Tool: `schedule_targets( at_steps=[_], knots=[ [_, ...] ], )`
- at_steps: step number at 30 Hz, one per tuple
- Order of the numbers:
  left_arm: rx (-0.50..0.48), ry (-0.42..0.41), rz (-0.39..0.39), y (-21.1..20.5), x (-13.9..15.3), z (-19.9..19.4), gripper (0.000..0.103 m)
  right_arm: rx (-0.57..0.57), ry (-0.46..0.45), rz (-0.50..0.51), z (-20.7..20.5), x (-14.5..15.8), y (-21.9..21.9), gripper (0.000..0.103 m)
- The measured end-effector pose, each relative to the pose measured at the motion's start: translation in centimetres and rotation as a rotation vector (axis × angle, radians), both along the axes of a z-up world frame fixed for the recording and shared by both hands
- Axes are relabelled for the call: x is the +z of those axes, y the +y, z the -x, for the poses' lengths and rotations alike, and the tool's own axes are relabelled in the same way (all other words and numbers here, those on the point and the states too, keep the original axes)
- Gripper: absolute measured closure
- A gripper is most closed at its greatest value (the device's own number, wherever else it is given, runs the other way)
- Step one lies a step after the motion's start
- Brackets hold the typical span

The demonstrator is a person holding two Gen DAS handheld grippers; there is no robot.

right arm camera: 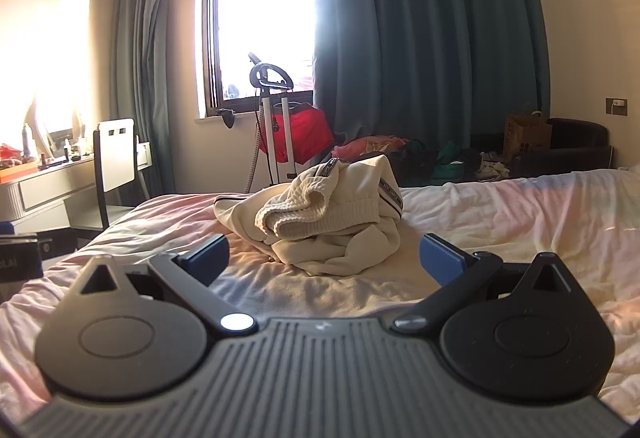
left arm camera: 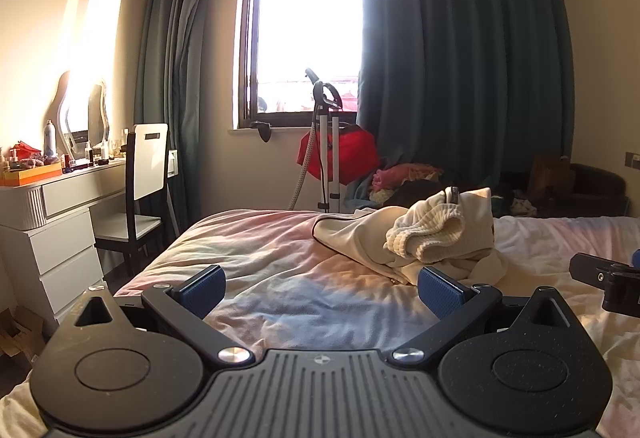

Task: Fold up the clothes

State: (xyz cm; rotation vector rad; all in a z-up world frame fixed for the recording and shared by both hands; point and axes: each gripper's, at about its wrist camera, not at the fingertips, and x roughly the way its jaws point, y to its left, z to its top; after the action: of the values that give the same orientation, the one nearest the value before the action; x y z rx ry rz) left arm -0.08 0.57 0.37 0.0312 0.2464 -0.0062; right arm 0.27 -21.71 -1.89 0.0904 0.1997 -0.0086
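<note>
A crumpled cream garment (left arm camera: 432, 234) with ribbed cuffs and a dark striped trim lies in a heap on the bed (left arm camera: 280, 278). In the right wrist view the same cream garment (right arm camera: 332, 214) sits straight ahead, on the bed (right arm camera: 520, 222). My left gripper (left arm camera: 322, 288) is open, low over the sheet, with the heap just beyond its right fingertip. My right gripper (right arm camera: 324, 258) is open too, a short way in front of the heap, nothing between its blue pads. The right gripper's black body (left arm camera: 608, 282) shows at the right edge of the left wrist view.
A white dresser (left arm camera: 60, 222) with bottles and a chair (left arm camera: 140, 190) stand left of the bed. A garment steamer (left arm camera: 328, 142) with a red bag stands under the window. A clothes pile (right arm camera: 400, 150), a paper bag (right arm camera: 526, 136) and a dark armchair (right arm camera: 576, 146) lie beyond the bed.
</note>
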Motion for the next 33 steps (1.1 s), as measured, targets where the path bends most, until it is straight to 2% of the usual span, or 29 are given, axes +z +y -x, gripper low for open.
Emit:
schedule_targets(
  at_steps=[11,16,19,24,28,31,33],
  knots=[
    [-0.007,-0.004,-0.007,0.0,-0.3,-0.3,0.0,-0.012,-0.002,-0.043,0.2,0.4,-0.5,0.0],
    [-0.029,-0.007,-0.015,0.1,-1.0,-0.7,0.0,-0.06,-0.072,-0.079,0.3,2.7,-1.3,0.0],
    [-0.054,0.011,-0.003,0.0,-1.7,-1.6,0.0,-0.062,-0.084,-0.093,-0.4,4.7,-2.0,0.0],
    [-0.122,0.075,-0.007,-2.1,-3.1,-6.0,0.0,0.004,-0.057,-0.149,-1.8,6.0,-3.6,0.0],
    [-0.204,0.112,-0.016,-4.9,-4.0,-11.0,0.0,-0.001,-0.065,-0.259,-2.3,3.9,-5.8,0.0],
    [-0.241,0.118,-0.04,-8.3,-4.1,-16.1,0.0,-0.038,-0.048,-0.253,-2.8,1.9,-6.7,0.0],
    [-0.279,0.147,-0.01,-10.8,-4.1,-20.3,0.0,-0.067,-0.05,-0.256,-3.1,0.9,-7.2,0.0]
  ],
)
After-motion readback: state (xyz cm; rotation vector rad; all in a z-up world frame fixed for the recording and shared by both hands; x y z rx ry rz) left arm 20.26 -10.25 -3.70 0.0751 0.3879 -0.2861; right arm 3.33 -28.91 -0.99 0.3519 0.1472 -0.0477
